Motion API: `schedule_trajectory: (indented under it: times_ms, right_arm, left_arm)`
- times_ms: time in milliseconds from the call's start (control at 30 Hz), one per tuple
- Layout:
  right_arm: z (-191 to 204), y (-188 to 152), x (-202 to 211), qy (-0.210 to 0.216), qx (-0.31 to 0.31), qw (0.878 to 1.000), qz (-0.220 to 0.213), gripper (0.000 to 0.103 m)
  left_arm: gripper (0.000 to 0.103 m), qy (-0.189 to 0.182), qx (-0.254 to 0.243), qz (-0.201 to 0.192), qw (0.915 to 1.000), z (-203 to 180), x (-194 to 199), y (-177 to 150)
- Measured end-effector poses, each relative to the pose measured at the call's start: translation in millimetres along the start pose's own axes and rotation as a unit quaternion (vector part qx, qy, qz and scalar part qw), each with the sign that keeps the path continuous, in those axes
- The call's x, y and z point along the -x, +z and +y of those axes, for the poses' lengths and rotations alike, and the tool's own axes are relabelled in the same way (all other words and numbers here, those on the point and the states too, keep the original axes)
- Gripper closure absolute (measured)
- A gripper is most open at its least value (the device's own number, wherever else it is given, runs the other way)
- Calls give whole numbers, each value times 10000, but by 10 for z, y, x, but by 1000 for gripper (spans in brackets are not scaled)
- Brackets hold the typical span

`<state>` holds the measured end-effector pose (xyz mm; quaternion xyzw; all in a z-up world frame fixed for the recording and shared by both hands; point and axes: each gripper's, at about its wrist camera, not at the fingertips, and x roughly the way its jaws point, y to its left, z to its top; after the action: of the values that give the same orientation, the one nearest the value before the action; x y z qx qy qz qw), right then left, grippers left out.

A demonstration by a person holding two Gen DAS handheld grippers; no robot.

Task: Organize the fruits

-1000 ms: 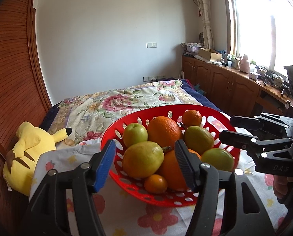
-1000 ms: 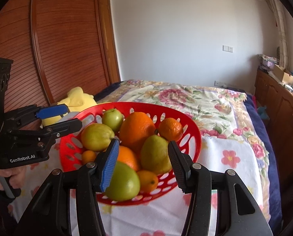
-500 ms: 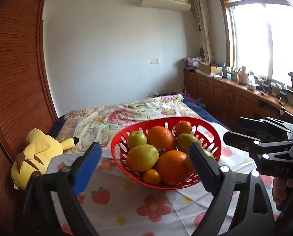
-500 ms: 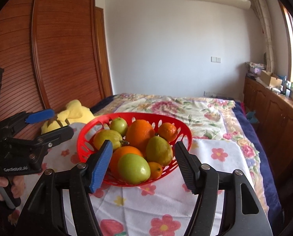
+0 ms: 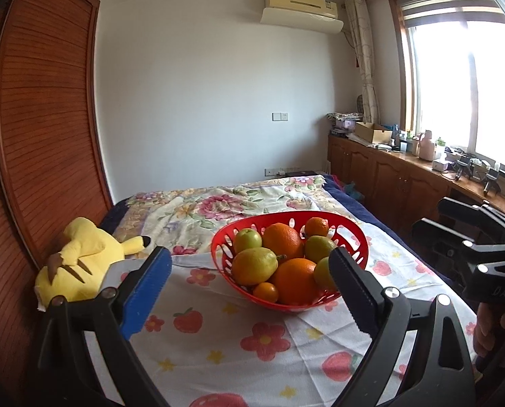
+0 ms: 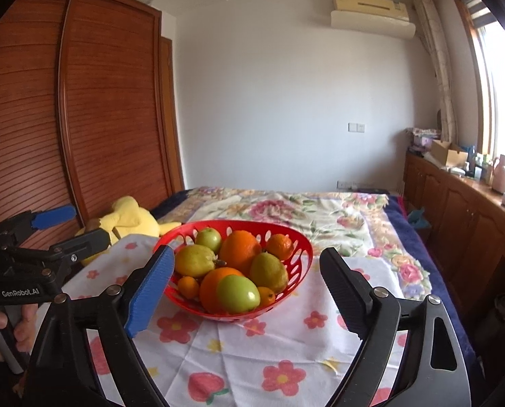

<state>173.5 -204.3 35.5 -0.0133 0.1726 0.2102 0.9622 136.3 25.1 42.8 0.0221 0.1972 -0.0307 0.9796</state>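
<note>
A red perforated basket (image 5: 286, 215) (image 6: 235, 223) stands on a white flower-print cloth (image 5: 252, 342) on the bed. It holds oranges (image 5: 295, 279), yellow-green lemons (image 5: 254, 266), green apples (image 6: 237, 293) and small kumquats (image 5: 265, 291). My left gripper (image 5: 249, 261) sits back from the basket's near side, its jaws opening wide with nothing held between them. My right gripper (image 6: 246, 257) is likewise back from the basket, jaws opening and holding nothing. Each gripper shows at the edge of the other's view, the left gripper (image 6: 82, 224) and the right gripper (image 5: 432, 213), each held by a hand.
A yellow plush toy (image 5: 72, 264) (image 6: 130, 217) lies on the bed left of the basket. A slatted wooden wardrobe (image 5: 42, 135) runs along the left. Low wooden cabinets (image 5: 405, 183) with clutter stand under the window on the right. A floral quilt (image 5: 225, 203) covers the bed beyond.
Both grippers have drawn back and upward from the basket, which now looks smaller and farther. Both pairs of jaws, earlier narrow around the fruit, have spread wide.
</note>
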Motion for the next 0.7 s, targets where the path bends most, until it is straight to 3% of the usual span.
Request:
schedule_trajectory:
  times_ms: [300, 700]
  right_arm:
    - [67, 7, 344, -150, -109, 9997, -178, 1]
    - [174, -39, 729, -254, -136, 9993, -245, 0]
  left_arm:
    - [8, 30, 26, -81, 10000, -55, 361, -44]
    - [8, -40, 91, -84, 9999, -108, 750, -167]
